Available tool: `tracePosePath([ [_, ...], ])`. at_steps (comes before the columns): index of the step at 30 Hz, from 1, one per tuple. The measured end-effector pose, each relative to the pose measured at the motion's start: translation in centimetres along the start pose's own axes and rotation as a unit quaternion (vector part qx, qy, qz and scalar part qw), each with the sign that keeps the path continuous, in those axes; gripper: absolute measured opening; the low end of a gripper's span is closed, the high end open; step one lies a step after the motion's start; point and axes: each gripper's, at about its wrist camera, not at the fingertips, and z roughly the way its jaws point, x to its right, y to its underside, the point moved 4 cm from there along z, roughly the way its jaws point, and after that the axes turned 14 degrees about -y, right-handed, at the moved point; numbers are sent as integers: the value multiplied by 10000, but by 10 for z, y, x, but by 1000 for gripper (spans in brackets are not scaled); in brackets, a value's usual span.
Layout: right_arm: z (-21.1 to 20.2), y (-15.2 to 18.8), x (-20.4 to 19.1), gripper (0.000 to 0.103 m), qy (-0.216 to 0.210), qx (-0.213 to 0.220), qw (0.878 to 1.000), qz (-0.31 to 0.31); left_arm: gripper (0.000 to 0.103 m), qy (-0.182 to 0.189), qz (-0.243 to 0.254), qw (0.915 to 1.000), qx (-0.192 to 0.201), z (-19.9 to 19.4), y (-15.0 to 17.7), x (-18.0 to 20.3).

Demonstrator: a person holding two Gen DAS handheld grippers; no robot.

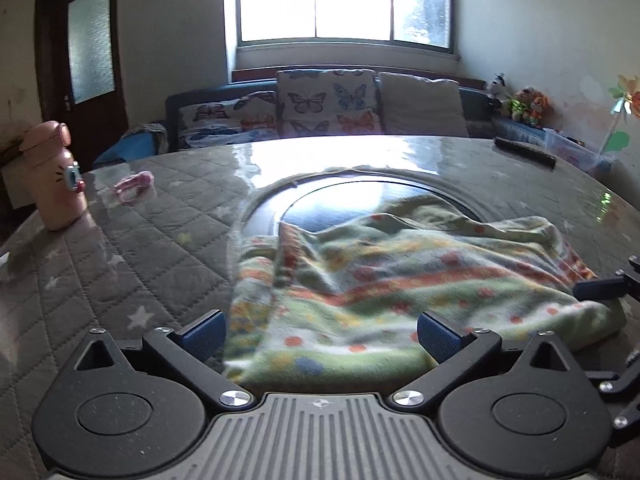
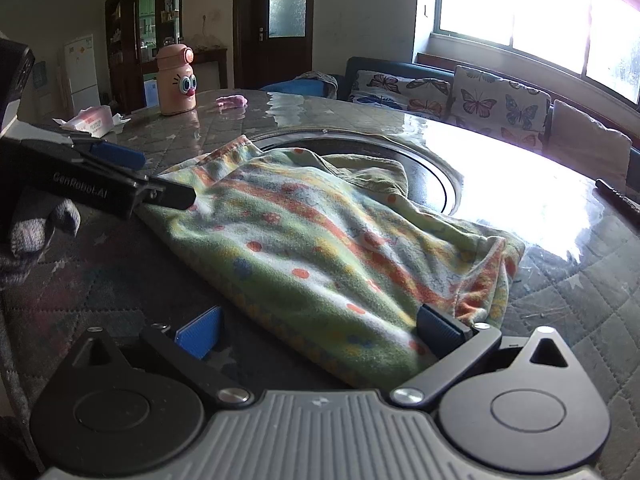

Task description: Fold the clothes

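1. Now the garment (image 1: 400, 280), a soft cloth with green, orange and yellow stripes and dots, is lying on the round table (image 1: 140, 240), folded over on itself at least once, so a part of the folding is looking done.
2. The left gripper (image 1: 320, 340) is standing with its fingers (image 1: 204, 336) as wide apart as they go and is gripping nothing; the near edge of the garment is lying between the two fingers, and whether they are touching it I cannot tell.
3. The right gripper (image 2: 320, 336) is also standing wide open and is holding nothing; its right finger (image 2: 440, 330) is lying over the cloth near one corner, while its left finger is hanging over bare table beside the edge.
4. In the right wrist view the long side of the garment is running from beyond the left finger down to the corner by the right finger, and the stripes are running the same way.
5. The far end is still lying bunched and wrinkled on the dark turning plate (image 1: 340, 204), well ahead of the fingertips.
6. I judge that smoothing, and perhaps one more fold, is remaining.
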Motion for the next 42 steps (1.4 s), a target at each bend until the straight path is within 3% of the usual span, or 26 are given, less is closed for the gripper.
tracePosePath([
  [6,1,-1,-1,103,0,1,10000,-2,103,-295,-85,9993,-197,15,10,-13],
  [16,1,-5,-2,103,35,-62,10000,-8,103,-270,-184,9991,-252,16,12,-17],
  [24,0,-49,-7,103,-117,415,9991,42,103,-507,-171,9984,-173,17,8,-29],
  [30,41,-48,-3,103,-114,-34,9999,123,103,-417,-330,9983,-233,20,13,-36],
  [35,41,-45,-5,103,-157,-66,9999,7,103,-293,-494,9978,-339,23,14,-40],
  [40,39,-69,0,103,-129,90,9999,-57,103,-300,-497,9978,-329,22,14,-39],
  [42,43,-80,3,103,-303,189,9993,83,103,-299,-502,9978,-328,21,15,-38],
])
